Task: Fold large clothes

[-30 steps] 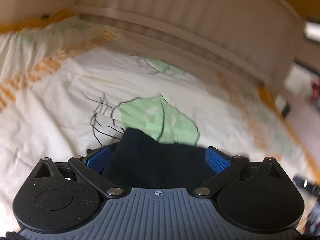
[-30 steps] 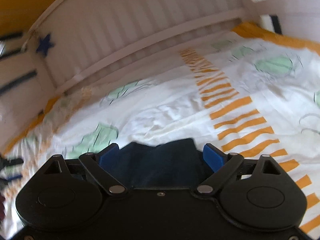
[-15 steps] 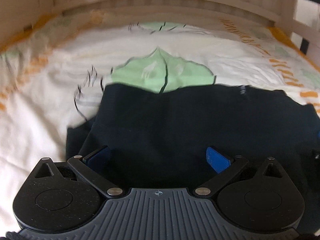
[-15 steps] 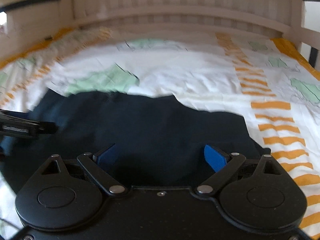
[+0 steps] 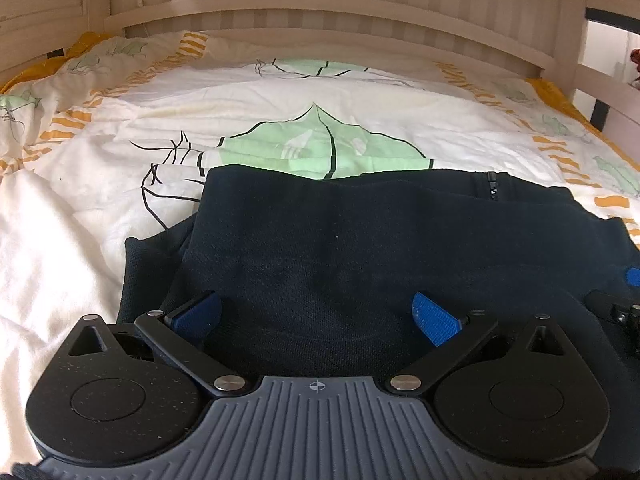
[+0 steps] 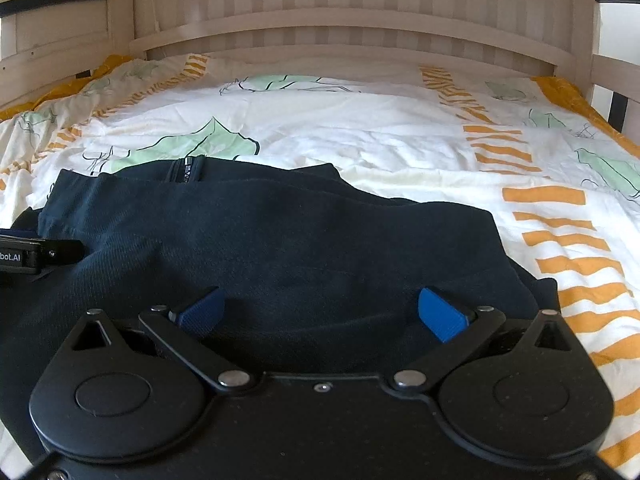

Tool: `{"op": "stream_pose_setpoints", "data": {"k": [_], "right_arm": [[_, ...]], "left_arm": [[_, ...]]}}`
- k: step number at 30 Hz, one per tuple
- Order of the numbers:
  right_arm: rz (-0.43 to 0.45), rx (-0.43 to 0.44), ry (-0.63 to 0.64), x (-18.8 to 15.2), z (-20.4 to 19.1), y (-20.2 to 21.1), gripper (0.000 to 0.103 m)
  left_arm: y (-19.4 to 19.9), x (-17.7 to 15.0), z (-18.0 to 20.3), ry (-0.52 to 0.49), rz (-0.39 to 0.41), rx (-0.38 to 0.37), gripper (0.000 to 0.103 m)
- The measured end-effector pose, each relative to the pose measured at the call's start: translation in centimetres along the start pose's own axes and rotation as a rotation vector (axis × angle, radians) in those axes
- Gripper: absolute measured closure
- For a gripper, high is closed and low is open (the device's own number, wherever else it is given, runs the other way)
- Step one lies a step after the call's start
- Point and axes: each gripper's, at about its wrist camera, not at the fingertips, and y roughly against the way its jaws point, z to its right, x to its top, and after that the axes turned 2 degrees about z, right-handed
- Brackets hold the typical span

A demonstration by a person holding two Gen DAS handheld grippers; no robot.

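Observation:
A dark navy garment (image 5: 360, 248) with a zipper (image 5: 494, 188) lies folded on the bed, seen in both wrist views (image 6: 260, 248). My left gripper (image 5: 316, 316) hovers low over its left part, blue pads wide apart, holding nothing. My right gripper (image 6: 320, 312) hovers over its right part, also wide open and empty. The left gripper's edge shows at the left of the right wrist view (image 6: 36, 254); the right gripper's edge shows at the right of the left wrist view (image 5: 624, 308).
The bed has a white duvet (image 5: 240, 112) with green leaf prints and orange stripes (image 6: 560, 220). A pale wooden slatted headboard (image 6: 340, 16) stands behind, with side rails at left and right.
One second ago both grippers held bunched dark fabric up above the bed. They have come down and opened, and the garment now lies spread flat on the duvet.

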Motion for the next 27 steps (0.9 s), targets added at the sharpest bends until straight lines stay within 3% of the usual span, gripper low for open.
{"op": "stream_pose_setpoints", "data": {"k": [6, 11, 14, 19, 27], "right_arm": [[0.015, 0.006, -0.013, -0.1, 0.1, 0.5, 0.000], [0.008, 0.005, -0.005, 0.3, 0.1, 2.1, 0.000], [0.024, 0.046, -0.027, 0.2, 0.7, 4.4, 0.000], [0.087, 0.083, -0.128, -1.0, 3.9, 9.3, 0.000], [-0.009, 0.070, -0.344, -4.2, 9.8, 11.0, 0.000]], "left_arm": [[0.9, 0.1, 0.1, 0.000, -0.036, 0.000, 0.000], [3.6, -0.2, -0.7, -0.002, -0.045, -0.012, 0.000], [6.0, -0.5, -1.9, 0.013, -0.028, -0.030, 0.000], [9.6, -1.3, -4.4, 0.035, -0.008, -0.056, 0.000], [10.1, -3.1, -8.0, 0.122, -0.084, -0.092, 0.000]]}}
